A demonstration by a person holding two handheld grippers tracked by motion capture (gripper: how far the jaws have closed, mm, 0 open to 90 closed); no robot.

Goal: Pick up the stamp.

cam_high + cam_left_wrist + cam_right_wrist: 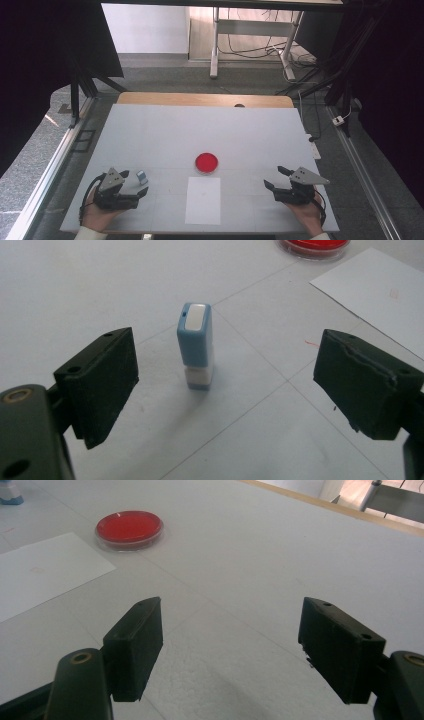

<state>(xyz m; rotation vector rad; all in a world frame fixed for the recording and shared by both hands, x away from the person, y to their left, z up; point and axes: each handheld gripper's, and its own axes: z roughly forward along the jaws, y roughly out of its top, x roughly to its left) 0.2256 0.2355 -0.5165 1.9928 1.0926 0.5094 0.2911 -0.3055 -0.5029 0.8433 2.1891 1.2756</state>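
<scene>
High view: white tabletop [200,130] with a faint grid, a wood strip along its far edge, grey carpet around it, a metal desk frame and loose cables on the floor beyond. A red dish [206,162] sits about mid-tabletop, with a white sheet of paper [203,200] just nearer, running to the near edge. The left gripper [136,182] near the near-left corner has its jaws spread, a small blue stamp [142,176] right by them. The right gripper [276,177] near the near-right corner is spread too, holding nothing.

Left gripper view: the stamp [196,345] stands upright between the wide jaws, untouched, long axis vertical, white cap on top.

Right gripper view: just bare tabletop between the spread jaws, with the dish [129,529] and paper [45,572] beyond.
</scene>
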